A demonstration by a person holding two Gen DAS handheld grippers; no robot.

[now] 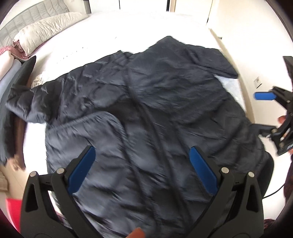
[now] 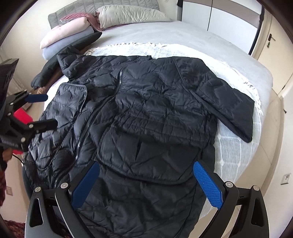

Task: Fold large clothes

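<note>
**Dark quilted jacket spread on bed, both tongs wide and empty**

While the jacket (image 2: 155, 109) lies front-up across the near half of the bed (image 2: 201, 42), its zipper (image 2: 102, 109) runs from the collar at the far end down toward the near hem. One sleeve (image 2: 234, 109) angles out to the right in the right wrist view, its cuff resting on a white fringed throw (image 2: 146, 48). The other sleeve (image 2: 71, 102) is folded in over the left chest panel, cuff toward the far side. A slit pocket (image 2: 139, 146) shows on the right front panel. Fabric creased all over; hem hangs off the near bed edge.

Left gripper (image 1: 142, 170): blue pads (image 1: 83, 170) spread wide above the lower jacket, nothing between them. Left wrist view is motion-blurred. Right gripper (image 2: 146, 183): pads (image 2: 207, 184) likewise wide apart, empty, over the near hem. Each tool shows at the edge of the other's view, jaws parted, beside the jacket and not touching it as far as can be told.

Beyond the jacket: grey sheet, a beige pillow (image 2: 131, 15) at the far headboard (image 2: 102, 7), a stack of rolled bedding (image 2: 67, 33) far left. Red object (image 2: 22, 117) on the floor at left. Door (image 2: 265, 36) far right.
</note>
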